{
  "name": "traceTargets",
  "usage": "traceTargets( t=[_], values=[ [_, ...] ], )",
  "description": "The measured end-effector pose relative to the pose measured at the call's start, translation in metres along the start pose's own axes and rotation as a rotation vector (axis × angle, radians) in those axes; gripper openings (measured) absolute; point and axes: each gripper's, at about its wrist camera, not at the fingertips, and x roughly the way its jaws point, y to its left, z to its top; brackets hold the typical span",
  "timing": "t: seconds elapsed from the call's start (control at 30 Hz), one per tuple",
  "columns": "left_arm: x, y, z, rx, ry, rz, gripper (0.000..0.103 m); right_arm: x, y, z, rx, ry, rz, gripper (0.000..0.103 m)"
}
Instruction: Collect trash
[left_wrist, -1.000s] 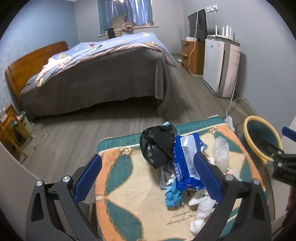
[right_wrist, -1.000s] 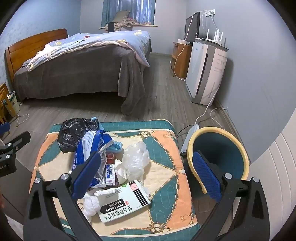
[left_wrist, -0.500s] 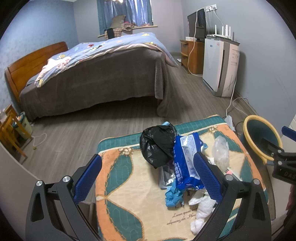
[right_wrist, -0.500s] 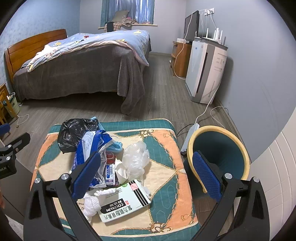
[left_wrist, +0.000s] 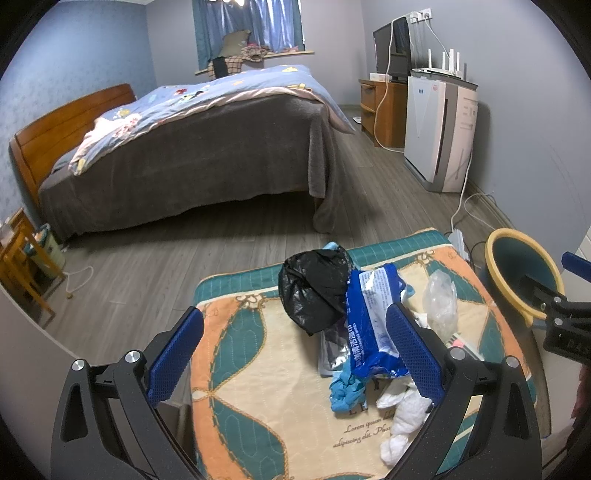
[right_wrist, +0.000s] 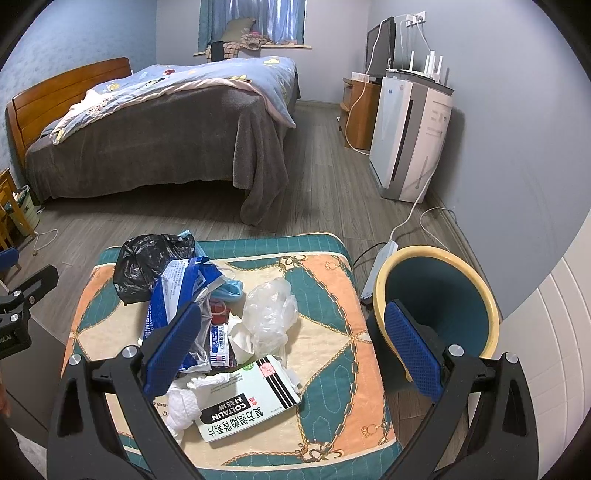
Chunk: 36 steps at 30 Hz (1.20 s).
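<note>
A pile of trash lies on a patterned cushion (right_wrist: 332, 295): a black plastic bag (left_wrist: 314, 288) (right_wrist: 147, 262), a blue wrapper (left_wrist: 373, 325) (right_wrist: 173, 291), a clear plastic bag (right_wrist: 269, 314) (left_wrist: 439, 299), a white medicine box (right_wrist: 247, 402), white tissue (left_wrist: 402, 421) and a blue mask (left_wrist: 347, 387). A teal bin with a yellow rim (right_wrist: 436, 299) (left_wrist: 517, 269) stands right of the cushion. My left gripper (left_wrist: 295, 358) is open above the cushion's left side, empty. My right gripper (right_wrist: 291, 354) is open above the cushion's right side, empty.
A bed with a grey cover (left_wrist: 184, 158) fills the far left of the room. A white air purifier (right_wrist: 410, 136) and a wooden cabinet (right_wrist: 358, 110) stand along the right wall. A power strip and cables (right_wrist: 380, 254) lie on the floor behind the bin.
</note>
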Motion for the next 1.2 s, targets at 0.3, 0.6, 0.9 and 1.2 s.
traceTargets(
  t=[0.3,0.6,0.9,1.2],
  values=[
    [0.0,0.0,0.001,0.0,0.001,-0.001,0.098,0.0,0.0,0.0,0.0,0.003,0.001,0.097],
    [0.0,0.0,0.0,-0.001,0.002,-0.001,0.098,0.003,0.0,-0.002,0.006,0.01,0.001,0.097],
    [0.0,0.0,0.001,-0.006,-0.003,-0.005,0.098,0.005,-0.001,-0.003,0.008,0.017,0.002,0.097],
    [0.006,0.01,0.002,-0.01,-0.025,0.023,0.098,0.01,0.004,0.002,-0.032,0.021,0.008,0.097]
  ],
)
